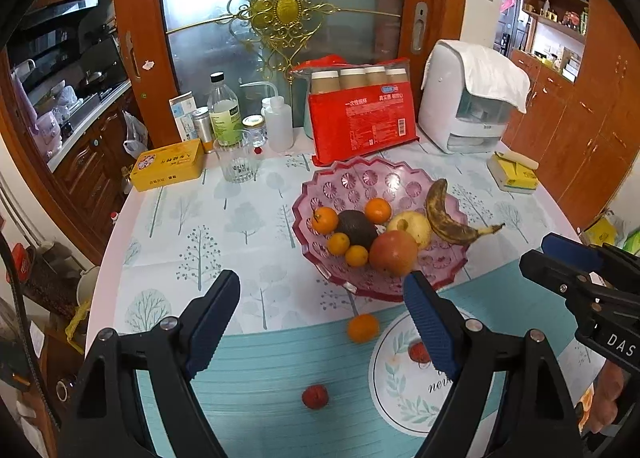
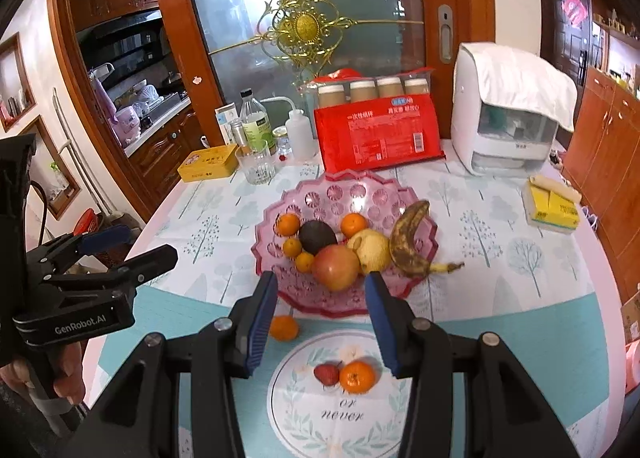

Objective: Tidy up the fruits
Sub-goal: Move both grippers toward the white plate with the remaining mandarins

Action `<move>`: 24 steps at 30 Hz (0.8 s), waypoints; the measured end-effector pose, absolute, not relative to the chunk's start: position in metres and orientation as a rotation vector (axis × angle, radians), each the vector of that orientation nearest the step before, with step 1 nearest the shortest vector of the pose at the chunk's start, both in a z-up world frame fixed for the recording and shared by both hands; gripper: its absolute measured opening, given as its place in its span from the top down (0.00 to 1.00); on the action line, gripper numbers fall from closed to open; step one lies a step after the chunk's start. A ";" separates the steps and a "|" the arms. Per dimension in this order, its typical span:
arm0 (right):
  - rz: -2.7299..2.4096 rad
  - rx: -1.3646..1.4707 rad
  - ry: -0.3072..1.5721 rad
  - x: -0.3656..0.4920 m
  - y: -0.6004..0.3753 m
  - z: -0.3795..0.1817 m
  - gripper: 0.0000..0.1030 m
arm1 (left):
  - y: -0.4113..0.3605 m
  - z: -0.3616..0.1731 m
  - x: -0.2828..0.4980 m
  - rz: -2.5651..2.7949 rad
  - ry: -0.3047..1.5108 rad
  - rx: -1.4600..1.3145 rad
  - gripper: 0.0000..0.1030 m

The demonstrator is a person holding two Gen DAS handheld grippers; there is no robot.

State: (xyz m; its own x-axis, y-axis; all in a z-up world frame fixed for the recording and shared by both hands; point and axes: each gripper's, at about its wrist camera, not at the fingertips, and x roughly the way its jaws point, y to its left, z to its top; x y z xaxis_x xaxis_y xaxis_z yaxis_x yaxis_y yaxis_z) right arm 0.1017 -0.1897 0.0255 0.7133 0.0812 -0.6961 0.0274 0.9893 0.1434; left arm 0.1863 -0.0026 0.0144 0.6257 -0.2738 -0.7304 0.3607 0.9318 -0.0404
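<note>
Left tool [image 1: 322, 300]: jaws wide apart and nothing between them, hovering over the near edge of the counter [image 1: 200, 226].
Right tool [image 2: 322, 308]: jaws set narrower, also bare; it looks ready for small fruit, not yet on any.
Bowl [image 1: 316, 188]: pink cut-glass, mid-counter, and it's the obvious home for everything, with raised sides to stop round fruit rolling.
Already in: red apple [image 1: 393, 252], yellow apple [image 1: 412, 226], avocado [image 1: 356, 227], several small oranges, and a spotted banana [image 1: 440, 218] leaning on the rim, stem poking out over the edge.
Still loose: one mandarin [image 2: 285, 327] just outside the bowl's near rim; another mandarin [image 2: 357, 377] touching a strawberry [image 2: 326, 373] on the round printed emblem; a second red berry [image 1: 315, 397] lies alone nearer the left tool.
Judgement: mostly sorted, four stragglers to go.
Writing: the left tool body reads "GenRobot.AI", the right one "DAS"; the cloth says "or never"; the red cup pack [image 2: 378, 134] carries Chinese print.
</note>
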 end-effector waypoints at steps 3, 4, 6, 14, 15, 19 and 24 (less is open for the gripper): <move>0.026 0.160 0.785 0.093 -0.192 0.019 0.55 | -0.006 0.009 0.179 -0.372 0.822 0.121 0.19; 0.024 0.162 0.788 0.091 -0.193 0.017 0.55 | -0.007 0.006 0.175 -0.377 0.824 0.123 0.19; 0.020 0.167 0.798 0.088 -0.194 0.011 0.55 | -0.009 -0.002 0.170 -0.387 0.831 0.124 0.19; -0.015 0.181 0.854 0.082 -0.199 -0.025 0.55 | -0.022 -0.045 0.166 -0.405 0.902 0.129 0.18; -0.018 0.184 0.861 0.081 -0.201 -0.030 0.55 | -0.023 -0.051 0.167 -0.404 0.912 0.131 0.18; -0.039 0.204 0.900 0.083 -0.206 -0.052 0.55 | -0.026 -0.072 0.175 -0.395 0.947 0.131 0.18; -0.055 0.250 0.952 0.086 -0.213 -0.080 0.55 | -0.030 -0.097 0.186 -0.389 0.991 0.126 0.18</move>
State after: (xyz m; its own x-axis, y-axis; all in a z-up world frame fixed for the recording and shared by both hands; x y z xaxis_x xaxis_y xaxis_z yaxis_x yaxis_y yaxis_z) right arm 0.0855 -0.2130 -0.0802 0.5814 0.0629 -0.8112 0.1560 0.9699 0.1870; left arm 0.1862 -0.0295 -0.0975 0.4857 -0.2624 -0.8338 0.3756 0.9240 -0.0720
